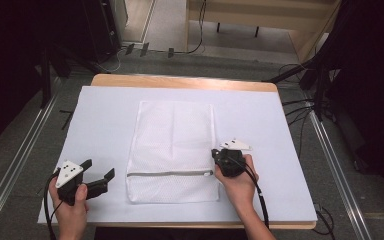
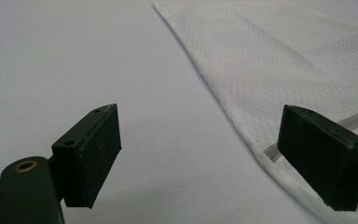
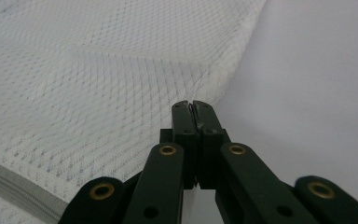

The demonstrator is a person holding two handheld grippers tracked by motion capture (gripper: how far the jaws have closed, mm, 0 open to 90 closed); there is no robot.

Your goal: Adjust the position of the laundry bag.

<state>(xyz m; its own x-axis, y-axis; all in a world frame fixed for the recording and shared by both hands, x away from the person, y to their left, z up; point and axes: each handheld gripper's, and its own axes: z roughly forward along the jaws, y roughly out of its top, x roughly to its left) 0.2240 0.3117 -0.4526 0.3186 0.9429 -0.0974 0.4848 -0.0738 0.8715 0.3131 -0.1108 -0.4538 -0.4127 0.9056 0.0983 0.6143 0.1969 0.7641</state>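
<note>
The mesh bag (image 1: 172, 150) lies flat between both claws: right gripper (image 1: 214, 154) pinched on its zipper-end edge, left gripper (image 1: 100, 176) gaping wide just beside it

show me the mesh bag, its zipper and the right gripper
mesh bag (image 1: 172, 135), high view, middle of its white mesh panel
zipper (image 1: 170, 174), high view, midway along the grey strip
right gripper (image 3: 195, 112), right gripper view, tips of its closed jaws

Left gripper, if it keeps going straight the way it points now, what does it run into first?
Probably the left edge of the white mesh bag. The left gripper, jaws wide open, points across bare white table cover toward that edge near the grey zipper. Depth is hard to judge.
</note>
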